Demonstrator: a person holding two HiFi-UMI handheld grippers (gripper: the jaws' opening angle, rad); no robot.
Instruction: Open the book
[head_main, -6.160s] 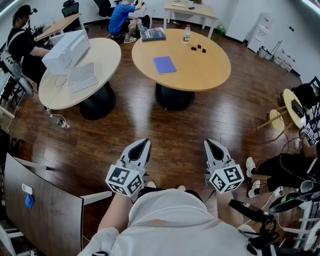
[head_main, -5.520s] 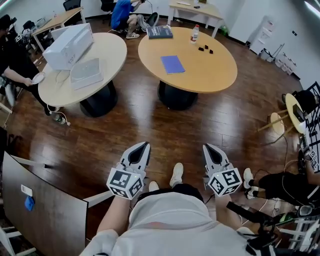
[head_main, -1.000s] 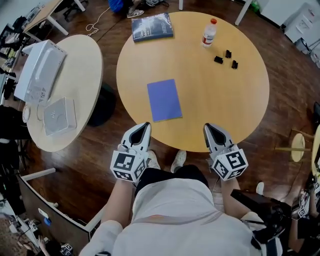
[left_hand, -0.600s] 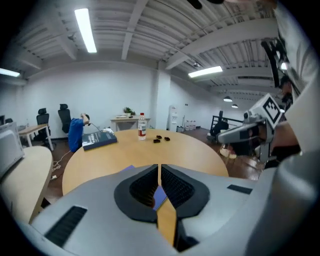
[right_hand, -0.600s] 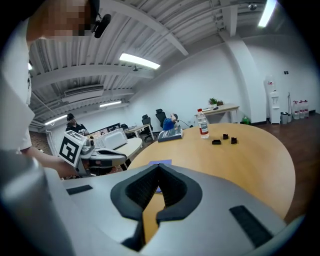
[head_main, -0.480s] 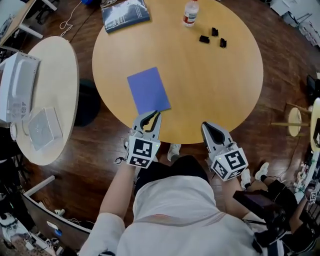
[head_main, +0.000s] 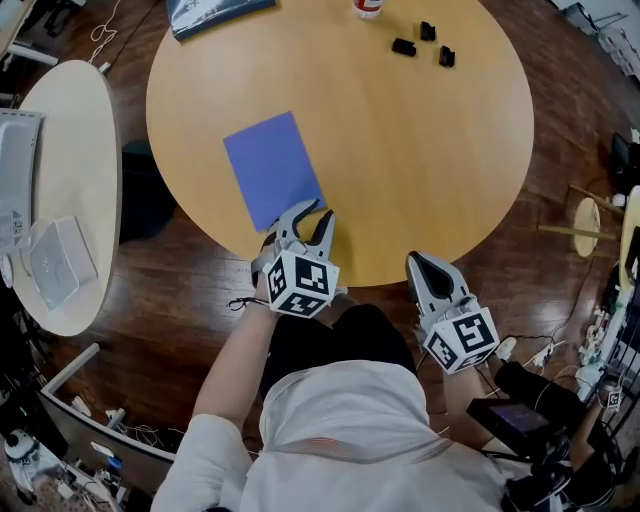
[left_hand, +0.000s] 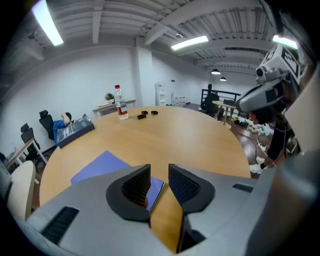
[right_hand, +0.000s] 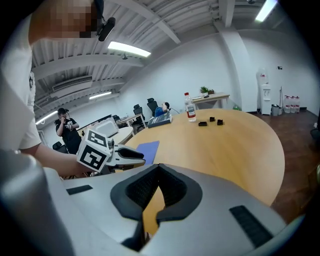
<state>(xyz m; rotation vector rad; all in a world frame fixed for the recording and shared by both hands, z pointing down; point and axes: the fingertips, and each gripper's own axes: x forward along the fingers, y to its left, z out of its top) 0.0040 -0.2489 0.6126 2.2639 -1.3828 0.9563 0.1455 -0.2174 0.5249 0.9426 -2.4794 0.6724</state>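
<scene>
Blue book (head_main: 270, 165): one, closed, flat on the round wooden table (head_main: 430, 150), near-left part, close to my edge.
Book axis: long side runs away from me, far end leaning left; a short edge faces me.
Other items: one dark book (head_main: 215, 12), one bottle (head_main: 367, 8), three small black pieces (head_main: 403, 46) — all on the far side.
My left gripper (head_main: 313, 212): jaws apart, nothing clamped, over the book's near right corner — contact unclear.
My right gripper (head_main: 415, 258): jaws closed, empty, at the table's near edge, well right of the book.
</scene>
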